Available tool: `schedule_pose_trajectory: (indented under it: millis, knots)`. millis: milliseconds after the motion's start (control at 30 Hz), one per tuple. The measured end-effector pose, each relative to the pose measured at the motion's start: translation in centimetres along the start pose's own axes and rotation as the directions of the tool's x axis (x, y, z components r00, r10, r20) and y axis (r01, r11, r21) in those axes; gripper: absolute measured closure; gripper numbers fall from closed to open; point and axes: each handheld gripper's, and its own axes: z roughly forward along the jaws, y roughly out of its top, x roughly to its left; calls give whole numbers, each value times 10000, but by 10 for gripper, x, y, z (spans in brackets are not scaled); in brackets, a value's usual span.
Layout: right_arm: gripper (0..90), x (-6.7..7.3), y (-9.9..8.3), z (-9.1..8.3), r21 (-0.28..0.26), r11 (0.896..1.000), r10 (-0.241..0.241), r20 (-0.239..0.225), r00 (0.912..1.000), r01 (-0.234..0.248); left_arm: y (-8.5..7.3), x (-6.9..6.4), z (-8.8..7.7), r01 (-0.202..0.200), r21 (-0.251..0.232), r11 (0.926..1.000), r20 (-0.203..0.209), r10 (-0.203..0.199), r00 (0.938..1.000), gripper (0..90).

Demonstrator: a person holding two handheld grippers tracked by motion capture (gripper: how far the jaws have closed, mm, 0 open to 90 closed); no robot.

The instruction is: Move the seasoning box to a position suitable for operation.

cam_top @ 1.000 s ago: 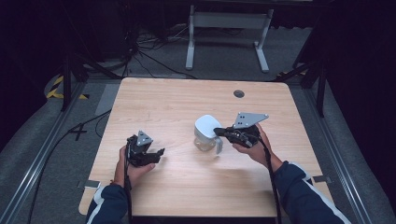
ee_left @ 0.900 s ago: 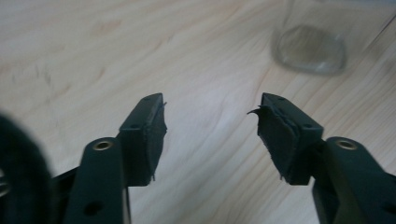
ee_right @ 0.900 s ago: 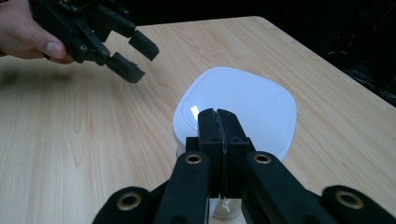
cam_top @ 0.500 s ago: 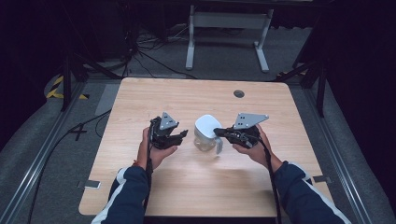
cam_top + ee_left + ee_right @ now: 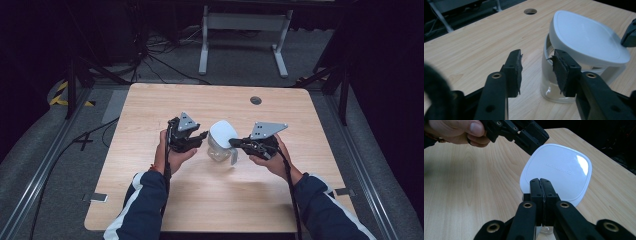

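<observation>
**Tilted lid, one claw clamped, the other closing in**

My right claw (image 5: 239,144) is clenched with its jaws pressed flat together at the near edge of the white rounded-square plastic lid (image 5: 557,171). I judge it is pinching the white handle or tab (image 5: 233,155) of the clear round glass jar (image 5: 554,87), though the right gripper view hides the exact contact under the jaws. My left claw (image 5: 537,71) is released, jaws spread, with one pad just beside the jar wall at about 9 o'clock of it and nothing between the jaws.

The jar stands near the middle of the pale wood-grain bench (image 5: 150,110), with the lid sitting tilted on it, one side lifted off the rim.

Risks as I see them:
- The glass is smooth and the bench top is slick laminate, so a sideways nudge from my left claw could slide or tip the jar against the right claw's hold.
- The lid is glossy and only resting askew. A bump from the left jaw could knock it off.
- The frayed black pads (image 5: 559,72) on my left claw look worn, so their hold on curved glass may be poor.
- A thin handle pinched at one point may let the jar twist.
</observation>
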Motion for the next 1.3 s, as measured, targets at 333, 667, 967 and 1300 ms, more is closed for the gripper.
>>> schedule_pose_trajectory:
  millis: [333, 667, 967, 1300]
  knots:
    - [900, 1, -1, 0, 60, 10000, -34, -28, 10000, 35, 4, -7, 4, -504, 201, 9985, 453, 494, 9978, 825]
    - [900, 2, -5, 0, 214, 9998, -22, -22, 10000, 23, 10, -15, -2, -816, -549, 9952, 802, 858, 9931, 894]
    - [900, 3, -7, -3, 296, 9996, 48, 45, 10000, -49, 20, -26, -7, -1309, -765, 9884, 875, 1374, 9866, 894]
    - [900, 3, -11, -12, 285, 9995, 115, 267, 9996, -123, 29, -37, -9, -1545, -1070, 9822, 1024, 1655, 9809, 892]
